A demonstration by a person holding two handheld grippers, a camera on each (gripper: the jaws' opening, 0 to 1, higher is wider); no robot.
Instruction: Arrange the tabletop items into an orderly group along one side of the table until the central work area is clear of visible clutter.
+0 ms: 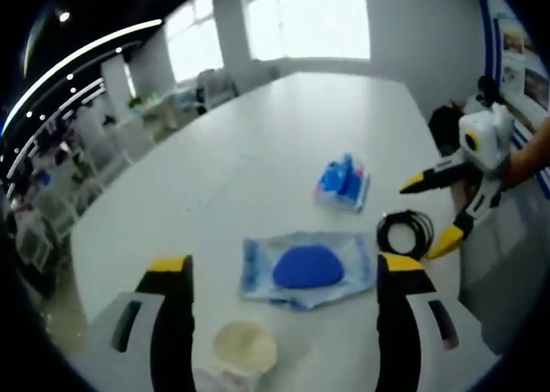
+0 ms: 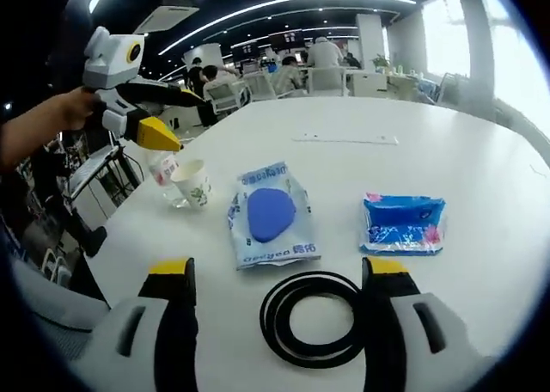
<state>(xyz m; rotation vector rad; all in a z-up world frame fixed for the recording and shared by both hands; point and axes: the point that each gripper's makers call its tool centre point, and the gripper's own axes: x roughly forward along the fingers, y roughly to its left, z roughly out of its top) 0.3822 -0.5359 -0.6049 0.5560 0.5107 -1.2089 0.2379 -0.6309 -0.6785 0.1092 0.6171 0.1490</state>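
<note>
Where windows glow, the white table (image 1: 258, 151) stretches wide.

Setting: large open-plan office or canteen-style common area. Evidence follows.

Work surface is a long white table (image 1: 284, 143) of meeting-room size, running away toward 12 o'clock in the left gripper view. Tall bright windows (image 1: 309, 18) stand at 12 o'clock beyond its far end.

Ceiling is dark, with curved LED light strips (image 2: 284, 5) sweeping from 10 to 1 o'clock in the right gripper view, plus small recessed spotlights.

At 12 o'clock in the right gripper view, seated people (image 2: 322, 52) sit at other tables with white chairs (image 2: 326, 80). More white chairs are grouped at 9 o'clock in the left gripper view.

Blue-framed wall posters (image 1: 520, 57) hang at 2 o'clock in the left gripper view.
</note>
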